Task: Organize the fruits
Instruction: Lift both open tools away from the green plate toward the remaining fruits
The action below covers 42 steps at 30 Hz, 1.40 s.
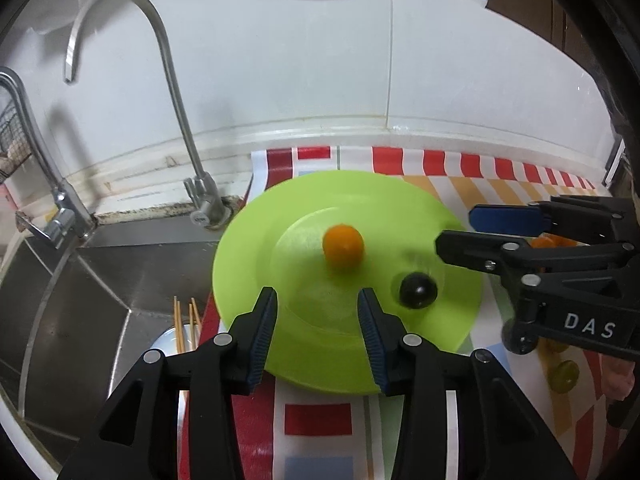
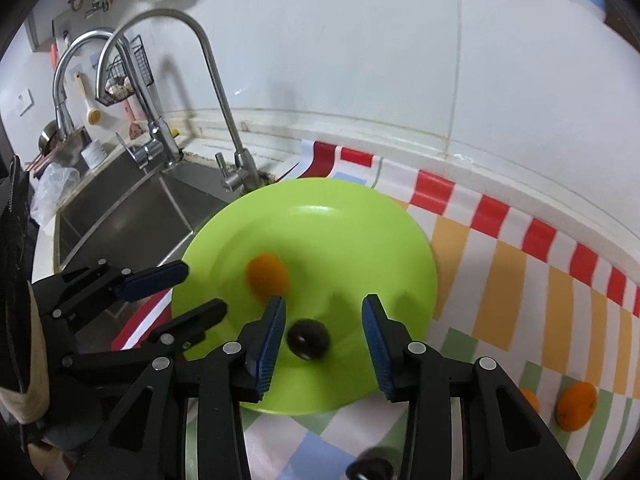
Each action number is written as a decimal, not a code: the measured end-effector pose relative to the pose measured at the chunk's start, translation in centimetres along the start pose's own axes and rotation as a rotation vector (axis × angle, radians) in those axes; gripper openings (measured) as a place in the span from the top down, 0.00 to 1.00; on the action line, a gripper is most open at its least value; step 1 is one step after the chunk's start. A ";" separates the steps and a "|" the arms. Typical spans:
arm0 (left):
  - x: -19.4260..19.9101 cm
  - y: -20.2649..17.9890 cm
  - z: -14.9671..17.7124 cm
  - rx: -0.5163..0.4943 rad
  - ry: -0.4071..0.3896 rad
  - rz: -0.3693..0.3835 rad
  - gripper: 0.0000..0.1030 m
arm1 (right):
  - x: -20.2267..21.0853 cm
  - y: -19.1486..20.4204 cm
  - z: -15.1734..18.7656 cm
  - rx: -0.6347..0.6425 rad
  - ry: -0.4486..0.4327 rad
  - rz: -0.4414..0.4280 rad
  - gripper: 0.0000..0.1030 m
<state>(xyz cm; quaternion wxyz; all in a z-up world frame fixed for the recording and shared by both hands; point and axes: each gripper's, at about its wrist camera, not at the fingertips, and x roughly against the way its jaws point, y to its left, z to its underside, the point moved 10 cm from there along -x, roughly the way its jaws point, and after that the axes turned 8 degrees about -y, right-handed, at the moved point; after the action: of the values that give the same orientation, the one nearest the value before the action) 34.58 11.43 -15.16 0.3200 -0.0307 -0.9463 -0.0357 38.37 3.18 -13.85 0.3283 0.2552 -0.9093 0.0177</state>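
Observation:
A lime-green plate (image 1: 248, 264) lies on a checked cloth beside the sink. On it sit a small orange fruit (image 1: 343, 247) and a round dark fruit (image 1: 418, 290). My left gripper (image 1: 317, 296) hovers open over the plate's near rim, with nothing between its fingers. My right gripper (image 1: 456, 230) reaches in from the right, also open. In the right wrist view the dark fruit (image 2: 309, 338) lies below and between the open right gripper's (image 2: 325, 300) pads, touching neither. The orange fruit (image 2: 267, 274) looks blurred just beyond the left pad. The left gripper (image 2: 204, 288) stands at the plate's (image 2: 360, 232) left edge.
More fruit lies on the cloth (image 2: 496, 280): an orange one (image 2: 576, 406), a dark one (image 2: 370, 468) and a yellow-green one (image 1: 564, 376). A steel sink (image 1: 100, 300) with two faucets (image 1: 176, 92) and chopsticks (image 1: 178, 328) is on the left. The tiled wall (image 1: 300, 80) runs close behind.

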 end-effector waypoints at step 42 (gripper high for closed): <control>16.7 -12.4 -3.1 -0.028 -0.285 0.042 0.31 | 23.9 -7.6 6.1 -0.168 -0.317 0.302 0.46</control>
<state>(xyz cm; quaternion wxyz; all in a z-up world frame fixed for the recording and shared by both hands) 22.18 -0.62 -3.18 0.1826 -0.0596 -0.9807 -0.0373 22.76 -15.49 -5.14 0.1951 0.0876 -0.9756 -0.0497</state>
